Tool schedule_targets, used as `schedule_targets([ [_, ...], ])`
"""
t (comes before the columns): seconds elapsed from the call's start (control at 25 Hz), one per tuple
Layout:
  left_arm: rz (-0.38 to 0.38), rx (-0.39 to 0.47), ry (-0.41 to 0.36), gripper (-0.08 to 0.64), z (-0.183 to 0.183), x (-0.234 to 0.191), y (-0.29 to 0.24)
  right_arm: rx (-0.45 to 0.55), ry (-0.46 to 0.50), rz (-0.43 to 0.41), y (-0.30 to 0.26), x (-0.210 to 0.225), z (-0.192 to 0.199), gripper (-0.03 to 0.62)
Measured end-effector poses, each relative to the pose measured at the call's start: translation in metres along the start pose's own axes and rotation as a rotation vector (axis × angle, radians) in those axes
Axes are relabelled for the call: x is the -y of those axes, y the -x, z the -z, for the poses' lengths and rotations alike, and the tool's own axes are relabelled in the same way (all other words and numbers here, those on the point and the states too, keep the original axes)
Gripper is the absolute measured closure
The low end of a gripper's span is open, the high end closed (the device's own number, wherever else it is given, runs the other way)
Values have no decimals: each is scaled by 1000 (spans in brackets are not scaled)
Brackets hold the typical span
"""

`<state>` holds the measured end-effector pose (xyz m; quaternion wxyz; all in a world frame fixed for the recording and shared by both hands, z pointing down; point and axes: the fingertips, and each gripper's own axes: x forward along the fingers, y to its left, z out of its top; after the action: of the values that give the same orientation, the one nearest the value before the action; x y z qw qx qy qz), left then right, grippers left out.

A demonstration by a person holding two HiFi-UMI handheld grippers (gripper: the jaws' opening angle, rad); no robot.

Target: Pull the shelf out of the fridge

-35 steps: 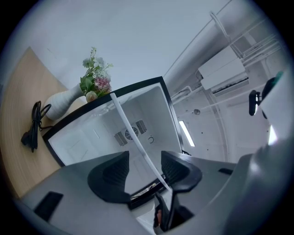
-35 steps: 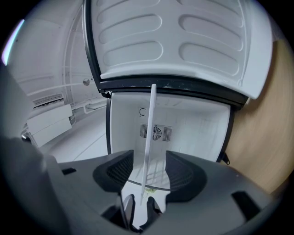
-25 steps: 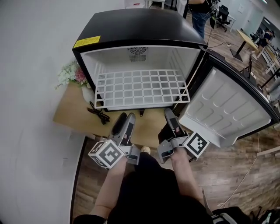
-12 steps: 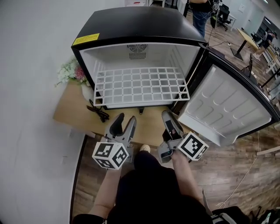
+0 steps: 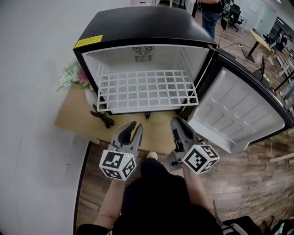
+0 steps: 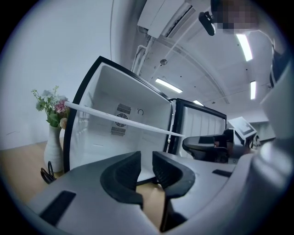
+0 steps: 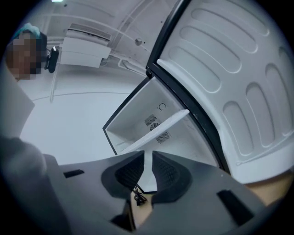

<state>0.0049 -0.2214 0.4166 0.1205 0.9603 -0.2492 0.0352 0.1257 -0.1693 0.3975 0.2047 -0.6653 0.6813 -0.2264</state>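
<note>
Two grippers are held side by side off the worktop's (image 5: 76,117) front edge. Both are aimed at the open mouth of a black mini fridge (image 5: 147,23) and stop well short of it.

- Left gripper (image 5: 133,128): the fingers have just been closing. They now stand a narrow gap apart with nothing between them.
- Right gripper (image 5: 178,123): much the same. The fingers have just drawn in to a thin slit and are gripping nothing.

Around them:
- A black cable (image 5: 103,118) lies in a loose tangle on the worktop near the fridge's front left corner, to the left of the left gripper. In the right gripper view it shows through the slit, far beyond the fingers.
- A white vase (image 5: 90,97) of flowers (image 5: 73,75) stands at the worktop's left edge, just beside the fridge wall.
- The fridge door (image 5: 239,114) is swung wide to the right, white inner liner showing. It reaches past the worktop's right edge, over the wood floor (image 5: 248,179).
- A person (image 5: 210,13) stands far behind the fridge.

Fridge interior:
- A white wire shelf (image 5: 147,89) sits level, spanning wall to wall, with its front rim at the cabinet's mouth.
- A vent grille (image 5: 144,51) is on the back wall above it.
- A yellow label (image 5: 90,42) is at the fridge's top front left corner.
</note>
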Motion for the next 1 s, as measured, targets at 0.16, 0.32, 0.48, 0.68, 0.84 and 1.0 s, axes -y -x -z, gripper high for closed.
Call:
schedule_targets([
  [0.16,30,-10,-19,529,1,6,-1,3,110,-70,2,-11,-2,575],
  [0.32,63,-11,-10,548,-2,13,-1,-21,223,-114,2,-17,0,575],
  [0.48,87,3,-41,555,-6,20,0,-19,287,-126,3,-17,1,591],
  [0.68,100,19,-55,555,-9,18,1,-26,401,-115,4,-16,4,600],
  [0.84,94,20,-46,555,-9,12,2,-48,385,-109,4,-13,8,600],
  [1.0,64,12,-59,555,-7,5,4,-62,428,-80,2,-12,10,601],
])
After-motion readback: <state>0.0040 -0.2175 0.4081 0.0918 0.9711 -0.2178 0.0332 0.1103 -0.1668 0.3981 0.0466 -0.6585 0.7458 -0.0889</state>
